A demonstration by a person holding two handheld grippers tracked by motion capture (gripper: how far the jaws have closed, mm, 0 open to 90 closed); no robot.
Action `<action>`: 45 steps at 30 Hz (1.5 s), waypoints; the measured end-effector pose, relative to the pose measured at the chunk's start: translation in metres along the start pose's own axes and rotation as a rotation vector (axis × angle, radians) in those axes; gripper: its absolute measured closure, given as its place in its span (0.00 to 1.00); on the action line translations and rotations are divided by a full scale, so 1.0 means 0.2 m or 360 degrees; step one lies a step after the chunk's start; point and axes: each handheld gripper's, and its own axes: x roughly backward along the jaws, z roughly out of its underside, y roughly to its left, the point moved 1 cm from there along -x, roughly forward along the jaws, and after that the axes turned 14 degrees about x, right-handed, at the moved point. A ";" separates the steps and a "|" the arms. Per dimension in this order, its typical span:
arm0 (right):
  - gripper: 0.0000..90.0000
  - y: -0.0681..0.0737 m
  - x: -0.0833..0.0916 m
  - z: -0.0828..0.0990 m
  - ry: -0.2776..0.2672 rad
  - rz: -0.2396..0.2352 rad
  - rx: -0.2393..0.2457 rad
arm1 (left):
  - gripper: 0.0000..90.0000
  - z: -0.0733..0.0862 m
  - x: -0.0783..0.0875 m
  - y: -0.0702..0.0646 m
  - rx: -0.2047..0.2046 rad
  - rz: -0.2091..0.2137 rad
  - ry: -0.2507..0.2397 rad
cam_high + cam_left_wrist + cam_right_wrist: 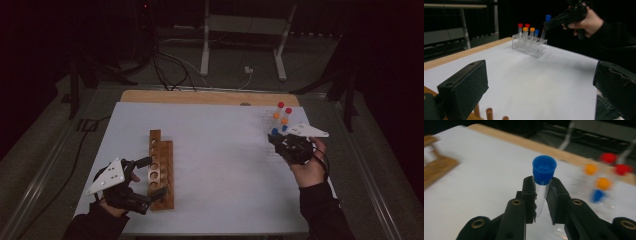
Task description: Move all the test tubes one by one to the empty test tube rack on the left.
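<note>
My right gripper (542, 187) is shut on a clear test tube with a blue cap (544, 168) and holds it upright above the white table. In the high view this gripper (276, 140) hangs just in front of a clear plastic tube rack (270, 125). The rack holds tubes with red, orange and blue caps. From the left gripper view, the lifted tube (547, 20) is beside that rack (529, 46). My left gripper (150, 178) is open, its jaws straddling the near end of a wooden rack (162, 160). Nothing is pressed between them (536, 82).
The white sheet (220, 165) covers a wooden table top whose bare far edge (200, 96) shows. Behind the table are a white stand's legs (242, 45) and cables on the floor. The room is dark.
</note>
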 end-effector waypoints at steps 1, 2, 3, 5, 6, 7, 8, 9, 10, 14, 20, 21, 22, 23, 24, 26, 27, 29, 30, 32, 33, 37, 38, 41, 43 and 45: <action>0.85 0.03 -0.01 -0.01 -0.0001 -0.0030 0.0016 | 0.01 -0.02 -0.01 0.00 -0.0007 0.0016 0.0012; 0.85 0.06 -0.02 -0.01 -0.0004 -0.0061 0.0040 | 0.01 -0.03 -0.03 0.00 -0.0009 0.0028 0.0024; 0.85 0.08 -0.02 -0.02 -0.0006 -0.0100 0.0047 | 0.01 -0.05 -0.05 0.00 -0.0010 0.0020 0.0044; 0.85 0.13 -0.03 -0.04 -0.0019 -0.0164 0.0057 | 0.01 -0.09 -0.08 -0.01 -0.0016 0.0044 0.0083; 0.85 0.16 -0.03 -0.04 -0.0023 -0.0200 0.0065 | 0.01 -0.11 -0.09 -0.01 -0.0018 0.0054 0.0097; 0.85 0.18 -0.03 -0.05 -0.0028 -0.0237 0.0078 | 0.01 -0.13 -0.11 -0.01 -0.0013 0.0068 0.0114; 0.85 0.21 -0.03 -0.06 -0.0033 -0.0264 0.0090 | 0.01 -0.13 -0.11 -0.01 -0.0013 0.0068 0.0114; 0.85 0.23 -0.03 -0.07 -0.0037 -0.0292 0.0103 | 0.01 -0.16 -0.14 -0.01 -0.0008 0.0092 0.0135; 0.85 0.26 -0.03 -0.07 -0.0041 -0.0325 0.0115 | 0.01 -0.18 -0.16 -0.01 -0.0002 0.0091 0.0154; 0.85 0.32 -0.03 -0.09 -0.0051 -0.0399 0.0133 | 0.01 -0.21 -0.23 -0.01 -0.0003 0.0080 0.0198; 0.85 0.44 -0.02 -0.12 -0.0059 -0.0509 0.0195 | 0.02 -0.25 -0.35 -0.03 -0.0011 0.0105 0.0238; 0.85 0.46 -0.03 -0.12 -0.0060 -0.0523 0.0200 | 0.02 -0.26 -0.39 -0.04 -0.0028 0.0112 0.0244; 0.85 0.46 -0.03 -0.12 -0.0060 -0.0523 0.0200 | 0.02 -0.26 -0.39 -0.04 -0.0028 0.0112 0.0244; 0.85 0.49 -0.03 -0.13 -0.0058 -0.0550 0.0216 | 0.04 -0.27 -0.43 -0.05 -0.0025 0.0137 0.0256; 0.85 0.50 -0.03 -0.13 -0.0060 -0.0558 0.0222 | 0.04 -0.27 -0.45 -0.06 -0.0032 0.0153 0.0265; 0.85 0.52 -0.03 -0.13 -0.0060 -0.0585 0.0229 | 0.06 -0.27 -0.46 -0.07 -0.0041 0.0163 0.0274; 0.85 0.53 -0.03 -0.14 -0.0059 -0.0590 0.0232 | 0.07 -0.27 -0.48 -0.08 -0.0044 0.0184 0.0281; 0.85 0.54 -0.03 -0.14 -0.0057 -0.0601 0.0236 | 0.09 -0.27 -0.51 -0.10 -0.0065 0.0205 0.0308; 0.85 0.55 -0.03 -0.14 -0.0058 -0.0606 0.0237 | 0.10 -0.27 -0.52 -0.11 -0.0077 0.0218 0.0318; 0.85 0.55 -0.03 -0.14 -0.0060 -0.0615 0.0239 | 0.18 -0.26 -0.56 -0.13 -0.0100 0.0236 0.0338; 0.85 0.56 -0.03 -0.14 -0.0062 -0.0619 0.0243 | 0.19 -0.26 -0.57 -0.13 -0.0093 0.0245 0.0341; 0.85 0.57 -0.02 -0.15 -0.0072 -0.0622 0.0260 | 0.28 -0.27 -0.61 -0.15 -0.0093 0.0285 0.0350; 0.85 0.58 -0.02 -0.15 -0.0071 -0.0622 0.0265 | 0.33 -0.27 -0.61 -0.15 -0.0098 0.0291 0.0354; 0.85 0.58 -0.02 -0.15 -0.0072 -0.0628 0.0262 | 0.44 -0.27 -0.63 -0.16 -0.0130 0.0297 0.0365; 0.85 0.58 -0.02 -0.15 -0.0069 -0.0631 0.0252 | 0.50 -0.26 -0.64 -0.17 -0.0139 0.0301 0.0381; 0.85 0.58 -0.02 -0.15 -0.0069 -0.0630 0.0254 | 0.57 -0.26 -0.66 -0.18 -0.0167 0.0298 0.0404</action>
